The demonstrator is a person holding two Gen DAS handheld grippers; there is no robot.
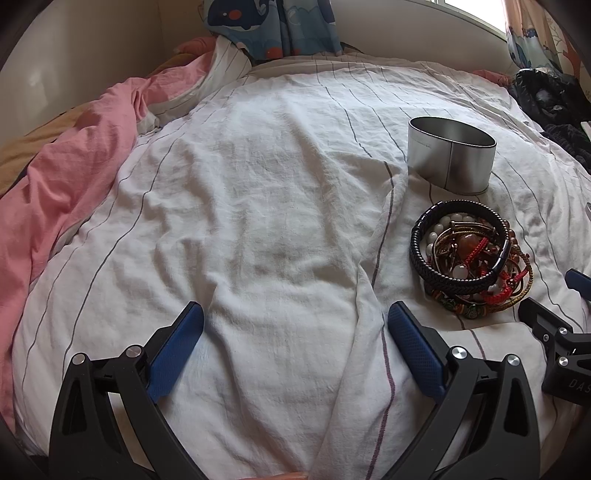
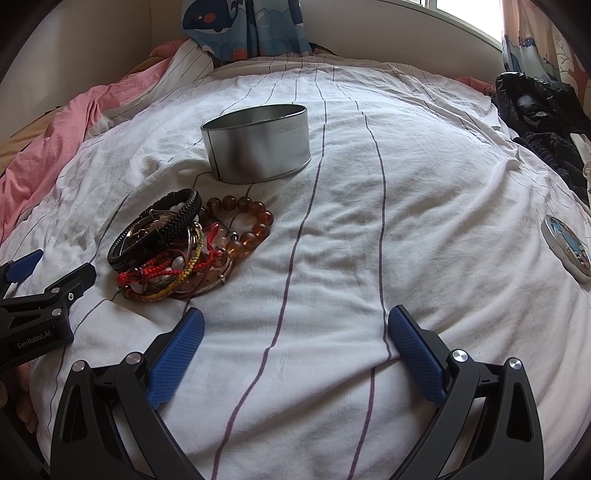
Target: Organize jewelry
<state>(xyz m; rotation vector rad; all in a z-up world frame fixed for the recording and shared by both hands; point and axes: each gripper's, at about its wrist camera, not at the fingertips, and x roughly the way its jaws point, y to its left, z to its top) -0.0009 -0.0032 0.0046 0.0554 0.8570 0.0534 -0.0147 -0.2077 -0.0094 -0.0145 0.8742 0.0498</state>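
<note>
The left gripper (image 1: 295, 325), black with blue textured pads, has its two fingers spread wide apart, nothing between them, over the rumpled white bedsheet with thin dark stripes (image 1: 258, 206). The right gripper (image 2: 295, 328), of the same make, is likewise spread wide and grips nothing, above a bare stretch of the sheet. Each tool shows at the edge of the other's view: the right one at the lower right of the left wrist view, the left one at the lower left of the right wrist view.

Between the two tools, just ahead of them, lies a tangled pile of bracelets (image 2: 162, 247) on the sheet: a dark braided leather band (image 1: 458, 243) on top, red and yellow woven cords (image 2: 162, 275), white and pinkish beads, thin metal bangles. A string of round amber-brown beads (image 2: 251, 225) lies against the pile's right side in the right wrist view.

Just beyond the pile, toward the head of the bed, stands an oval silver metal tin without a lid (image 2: 258, 142); its inside cannot be seen from either view. A flat oval lid with a blue picture (image 2: 567, 245) lies well apart near the bed's right edge.

A crumpled pink quilt (image 1: 74, 162) runs along the left edge, dark clothing (image 2: 535, 110) is heaped at the far right corner, and a blue whale-print curtain (image 2: 240, 26) hangs behind the far edge.
</note>
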